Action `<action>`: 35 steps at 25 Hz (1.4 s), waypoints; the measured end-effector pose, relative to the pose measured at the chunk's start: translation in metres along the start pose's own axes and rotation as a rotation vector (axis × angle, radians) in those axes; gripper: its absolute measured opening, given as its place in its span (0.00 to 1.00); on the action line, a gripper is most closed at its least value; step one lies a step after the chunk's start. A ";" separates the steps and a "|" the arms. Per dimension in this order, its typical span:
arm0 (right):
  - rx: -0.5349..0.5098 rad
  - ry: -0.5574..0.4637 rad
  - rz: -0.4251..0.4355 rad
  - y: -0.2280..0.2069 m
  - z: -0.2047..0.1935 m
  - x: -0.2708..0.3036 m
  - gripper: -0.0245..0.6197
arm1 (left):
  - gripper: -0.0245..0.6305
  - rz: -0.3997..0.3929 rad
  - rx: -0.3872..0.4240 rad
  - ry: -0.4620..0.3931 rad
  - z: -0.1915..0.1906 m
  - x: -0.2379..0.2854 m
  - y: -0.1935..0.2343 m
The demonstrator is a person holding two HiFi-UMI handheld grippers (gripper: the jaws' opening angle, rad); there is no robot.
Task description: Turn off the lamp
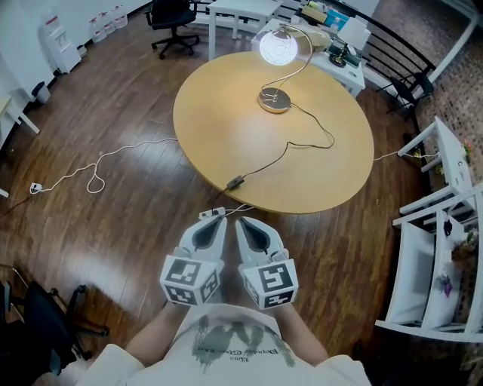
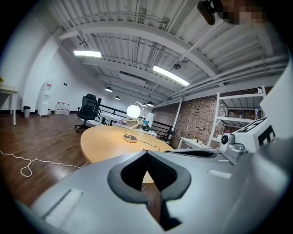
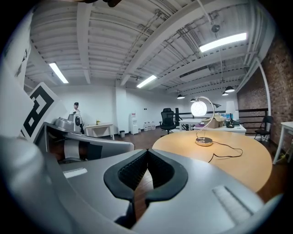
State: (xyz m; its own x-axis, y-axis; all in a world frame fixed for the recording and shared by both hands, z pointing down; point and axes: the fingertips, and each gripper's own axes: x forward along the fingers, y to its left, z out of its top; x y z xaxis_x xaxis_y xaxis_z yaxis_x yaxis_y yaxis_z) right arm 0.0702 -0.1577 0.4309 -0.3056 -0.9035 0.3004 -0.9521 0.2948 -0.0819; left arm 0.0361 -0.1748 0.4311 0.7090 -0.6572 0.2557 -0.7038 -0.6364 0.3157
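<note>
Kind of place: an open-plan office in a loft-like hall.
Floor: dark wooden plank floor [image 1: 113, 219] throughout.
Middle: large round light-wood table [image 1: 226, 128], set as a shared meeting table.
Far left: black swivel office chair on castors [image 1: 172, 19] beside a white desk [image 1: 241, 9]. A white water dispenser [image 1: 56, 41] stands at the wall, with clear water bottles [image 1: 109, 16] near it.
Far right: black metal railing [image 1: 400, 45].
Right: white metal shelving rack [image 1: 413, 271] and a red brick wall [image 2: 192, 121].
Overhead: white-painted exposed ceiling of beams and pipes [image 3: 137, 45], with long fluorescent tube lights [image 3: 223, 42].
</note>
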 end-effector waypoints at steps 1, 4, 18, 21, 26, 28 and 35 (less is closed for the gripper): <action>-0.003 0.006 -0.009 -0.002 0.000 0.006 0.04 | 0.03 -0.009 -0.001 0.004 0.002 0.005 0.004; -0.006 0.024 -0.036 -0.008 0.002 0.023 0.04 | 0.03 -0.032 -0.003 0.014 0.006 0.019 0.015; 0.002 0.060 -0.125 -0.019 -0.004 0.087 0.04 | 0.03 -0.130 -0.028 0.045 0.008 0.055 0.065; 0.000 0.072 -0.137 -0.024 -0.009 0.094 0.04 | 0.03 -0.152 -0.033 0.060 0.002 0.062 0.065; 0.005 0.090 -0.144 -0.033 -0.016 0.107 0.05 | 0.03 -0.154 -0.034 0.094 -0.009 0.074 0.073; 0.008 0.098 -0.141 -0.037 -0.020 0.112 0.06 | 0.03 -0.147 -0.033 0.104 -0.013 0.079 0.076; 0.003 0.122 -0.127 -0.059 -0.032 0.131 0.06 | 0.03 -0.114 -0.034 0.130 -0.021 0.101 0.087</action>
State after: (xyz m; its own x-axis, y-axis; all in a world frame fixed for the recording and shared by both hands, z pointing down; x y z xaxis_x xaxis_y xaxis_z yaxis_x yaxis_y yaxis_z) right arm 0.0869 -0.2835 0.5059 -0.1788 -0.8891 0.4213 -0.9830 0.1792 -0.0391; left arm 0.0469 -0.2878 0.5038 0.7853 -0.5228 0.3316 -0.6184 -0.6882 0.3794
